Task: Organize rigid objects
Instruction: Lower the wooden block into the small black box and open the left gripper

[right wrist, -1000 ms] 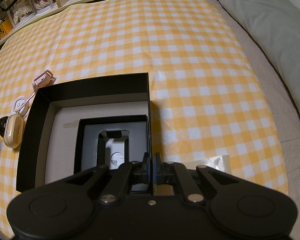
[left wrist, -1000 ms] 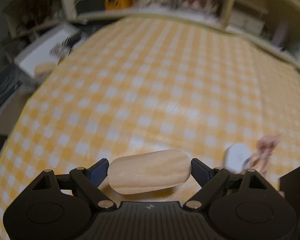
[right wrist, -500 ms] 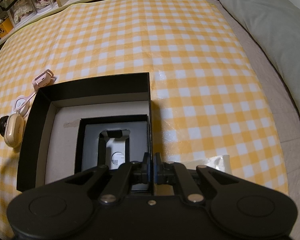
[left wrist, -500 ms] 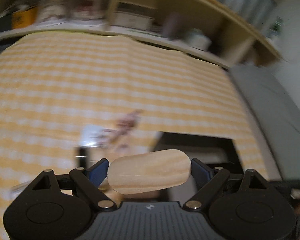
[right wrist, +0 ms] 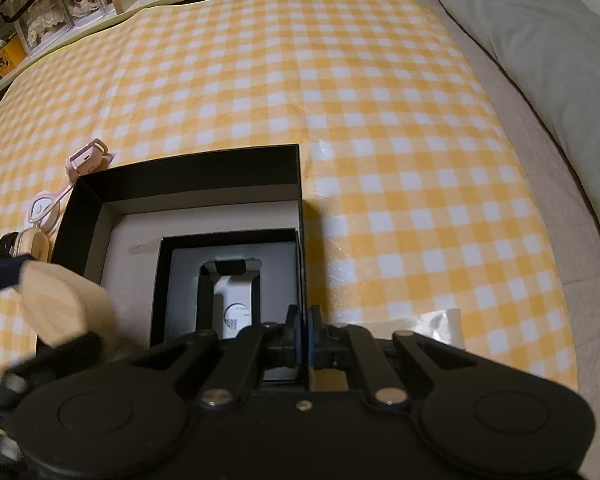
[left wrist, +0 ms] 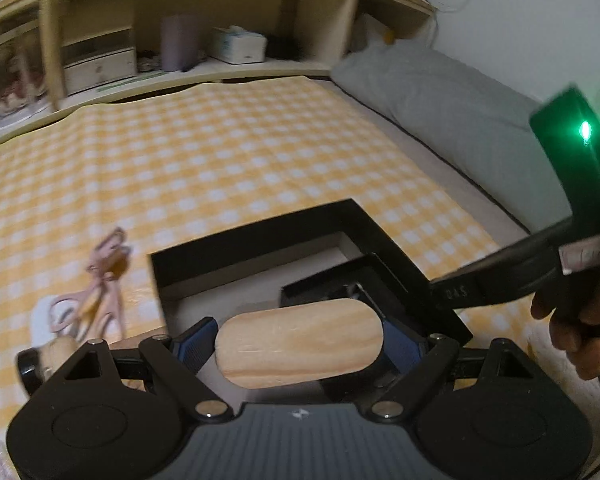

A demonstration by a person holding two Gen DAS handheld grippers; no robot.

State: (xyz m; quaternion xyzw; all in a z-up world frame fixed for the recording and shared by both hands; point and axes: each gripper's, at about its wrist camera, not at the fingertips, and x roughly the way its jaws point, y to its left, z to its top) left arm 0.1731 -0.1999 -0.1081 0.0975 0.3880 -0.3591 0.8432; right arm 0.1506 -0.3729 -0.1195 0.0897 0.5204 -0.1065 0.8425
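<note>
the biggest thing under you is the bed with its yellow-and-white checked cloth (right wrist: 340,100): soft ground that probably gives a little, so anything set down on it may tip. a grey pillow (right wrist: 548,40) lies along its right side, and pale wooden shelves (left wrist: 180,40) full of boxes run behind.

the open black cardboard box (right wrist: 188,172) sits on the cloth, with a smaller black tray (right wrist: 162,280) nested in its right part. your right tool (right wrist: 302,322) is clenched on the box's right wall, which looks thin and light enough to slide if released.

your left tool (left wrist: 300,346) grasps the rounded pale wooden block (left wrist: 300,344) by its two ends, above the near left part of the box. it looks stiff, smooth and fairly light; an end-to-end hold suits it, though the rounded ends could slip if you tilt it.

left of the box, on the cloth, lie a pink cable with plug (right wrist: 86,158) and a small cream case (right wrist: 34,242), close together and near the box wall.
</note>
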